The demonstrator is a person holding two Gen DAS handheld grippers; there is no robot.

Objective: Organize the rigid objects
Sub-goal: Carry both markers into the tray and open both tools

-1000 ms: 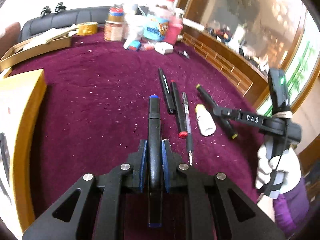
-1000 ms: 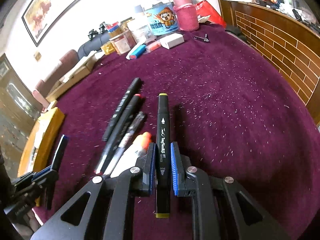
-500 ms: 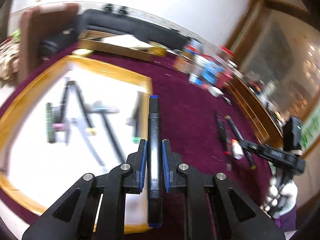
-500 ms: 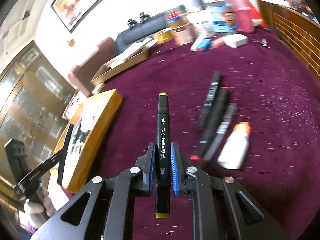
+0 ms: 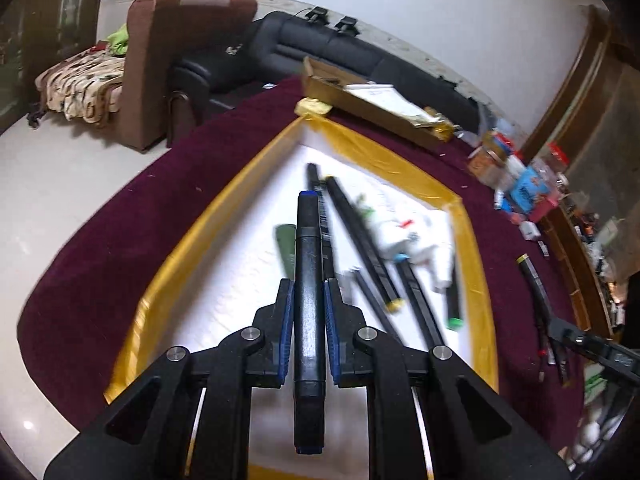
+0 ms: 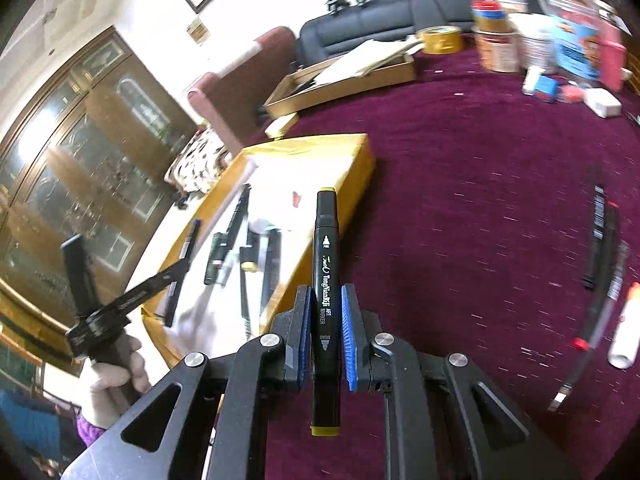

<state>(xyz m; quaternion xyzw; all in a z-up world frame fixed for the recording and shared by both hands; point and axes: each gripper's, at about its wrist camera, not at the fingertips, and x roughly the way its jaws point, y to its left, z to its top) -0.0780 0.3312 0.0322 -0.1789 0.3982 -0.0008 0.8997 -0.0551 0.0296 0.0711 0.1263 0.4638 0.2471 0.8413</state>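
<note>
My left tongs [image 5: 307,312] clamp a black marker with blue end caps [image 5: 308,280], held over the white inside of the gold-rimmed box [image 5: 192,240]. Several dark pens [image 5: 360,240] and a white bottle [image 5: 400,236] lie in that box, blurred. My right tongs [image 6: 326,320] clamp a black marker with yellow end caps [image 6: 326,280] above the maroon counter [image 6: 480,200], just beside the box's near wall. A few pens [image 6: 600,232] and a white bottle [image 6: 626,336] lie on the counter to the right.
</note>
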